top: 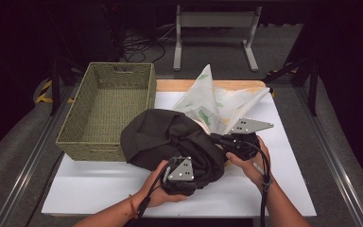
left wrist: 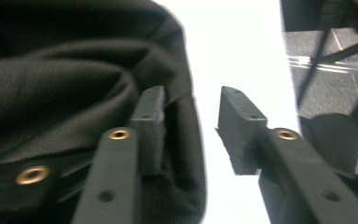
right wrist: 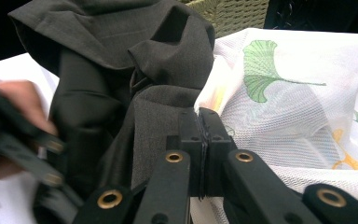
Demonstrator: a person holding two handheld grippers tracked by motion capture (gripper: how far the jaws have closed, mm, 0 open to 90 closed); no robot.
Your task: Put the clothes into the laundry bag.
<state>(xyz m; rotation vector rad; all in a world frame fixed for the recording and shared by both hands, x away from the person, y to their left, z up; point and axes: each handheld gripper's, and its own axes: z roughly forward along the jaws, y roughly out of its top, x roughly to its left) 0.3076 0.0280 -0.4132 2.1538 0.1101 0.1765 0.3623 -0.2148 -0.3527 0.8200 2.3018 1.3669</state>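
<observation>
A dark grey garment [top: 165, 137] lies bunched in the middle of the white table top [top: 123, 189], partly against a white mesh bag [top: 212, 101] printed with green leaves. My left gripper [top: 194, 176] sits at the garment's near edge. In the left gripper view its jaws [left wrist: 191, 107] stand open, with one finger [left wrist: 149, 116] against the dark cloth [left wrist: 74, 70] and bare table showing in the gap. My right gripper [top: 213, 138] [right wrist: 199, 116] is shut where the garment [right wrist: 121, 56] meets the mesh bag [right wrist: 298, 116], apparently pinching the bag's edge.
A woven green basket [top: 75, 120] stands at the table's left, its corner [right wrist: 228, 14] behind the garment. A wooden board [top: 179, 85] lies under the bag at the back. A metal stand [top: 212, 19] is on the floor beyond.
</observation>
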